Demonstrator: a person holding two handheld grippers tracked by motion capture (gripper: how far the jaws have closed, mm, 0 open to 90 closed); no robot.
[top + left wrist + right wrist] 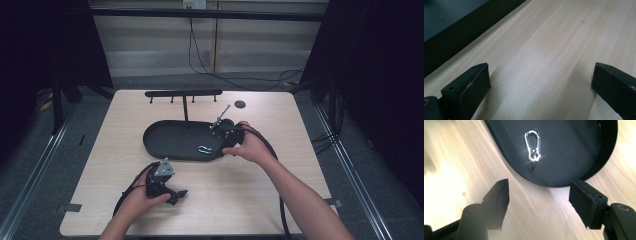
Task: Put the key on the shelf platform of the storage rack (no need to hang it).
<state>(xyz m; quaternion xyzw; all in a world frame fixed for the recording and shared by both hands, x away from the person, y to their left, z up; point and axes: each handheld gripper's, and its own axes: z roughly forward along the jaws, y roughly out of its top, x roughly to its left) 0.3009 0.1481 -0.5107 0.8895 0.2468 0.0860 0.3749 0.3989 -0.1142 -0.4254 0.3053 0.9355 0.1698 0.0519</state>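
Pale wood table [240,200], black oval tray [160,137] mid-top. Silver carabiner [533,145] lies flat in tray near right end. Right gripper [539,195] wide, empty, just short of tray rim. Left gripper [541,82] wide, empty, over bare wood. Carabiner likely light, rigid, slippery; pinch across long sides.

The left hand [142,197] holds the left gripper [175,195] low at the near side, jaws spread wide, nothing between them. The right forearm [300,195] reaches forward across the middle, the right hand [250,145] wrapped around the right gripper [539,195], its jaws parted wide and empty too.
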